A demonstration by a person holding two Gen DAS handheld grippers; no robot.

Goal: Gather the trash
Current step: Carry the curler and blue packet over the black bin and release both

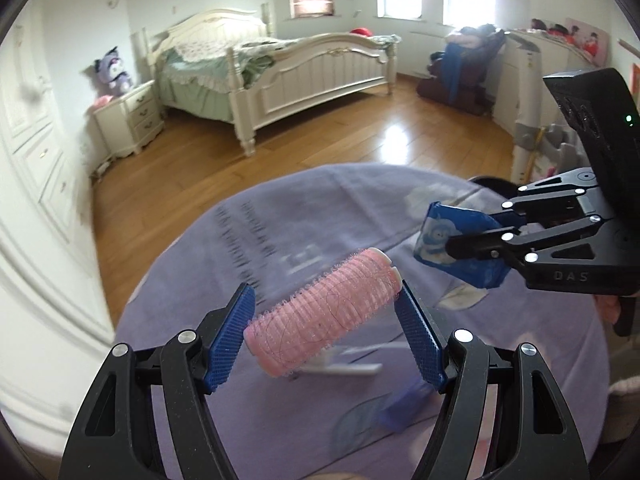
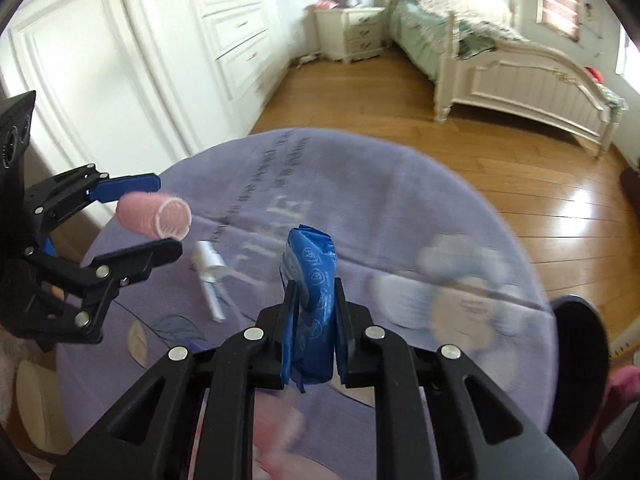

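Your left gripper (image 1: 324,334) is clamped end-to-end on a pink velcro hair roller (image 1: 324,322), lifted above the round lavender printed rug (image 1: 304,216). Your right gripper (image 2: 316,316) is pinched nearly closed on a crumpled blue printed wrapper (image 2: 314,280). A small white tube (image 2: 210,276) lies on the rug between them.

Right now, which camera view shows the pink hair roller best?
The left wrist view: the pink hair roller lies lengthwise between the left gripper fingers, its bristly side fully visible. The right wrist view shows it small, at the left edge, mostly its open end.
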